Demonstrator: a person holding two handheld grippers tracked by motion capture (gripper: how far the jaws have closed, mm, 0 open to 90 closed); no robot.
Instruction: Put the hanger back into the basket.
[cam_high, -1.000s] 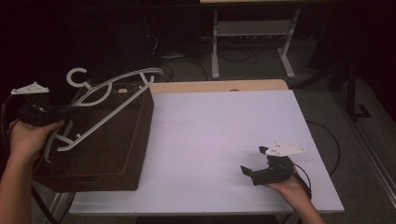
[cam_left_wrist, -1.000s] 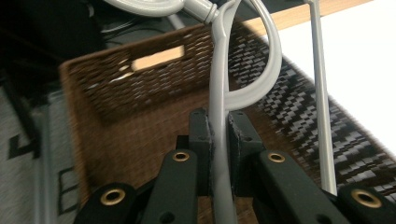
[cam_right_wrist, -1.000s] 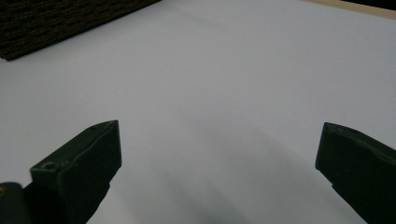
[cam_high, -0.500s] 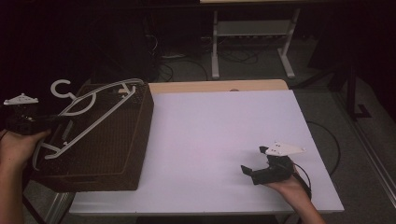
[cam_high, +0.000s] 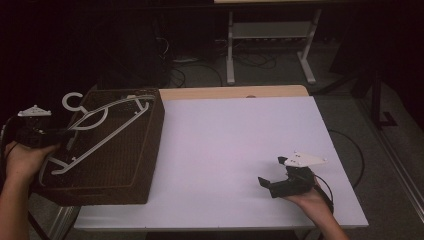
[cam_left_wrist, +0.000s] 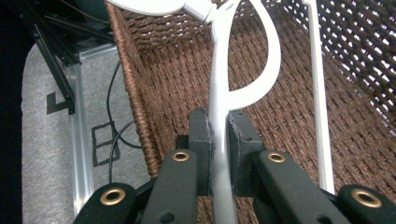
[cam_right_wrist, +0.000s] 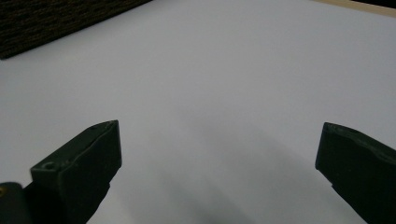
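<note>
With the left gripper (cam_left_wrist: 218, 140) clamped on the white hanger (cam_high: 95, 132), the hanger is best lowered flat into the basket (cam_high: 145, 150) below, while the right gripper (cam_right_wrist: 217, 172) is held apart.

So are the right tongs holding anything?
No, the right tongs stand wide open over the bare white tabletop.

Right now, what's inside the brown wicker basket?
A white plastic hanger lies across the basket opening, clamped by the left gripper. Below it shows bare woven weave; the near wall hides the floor's closest part.
</note>
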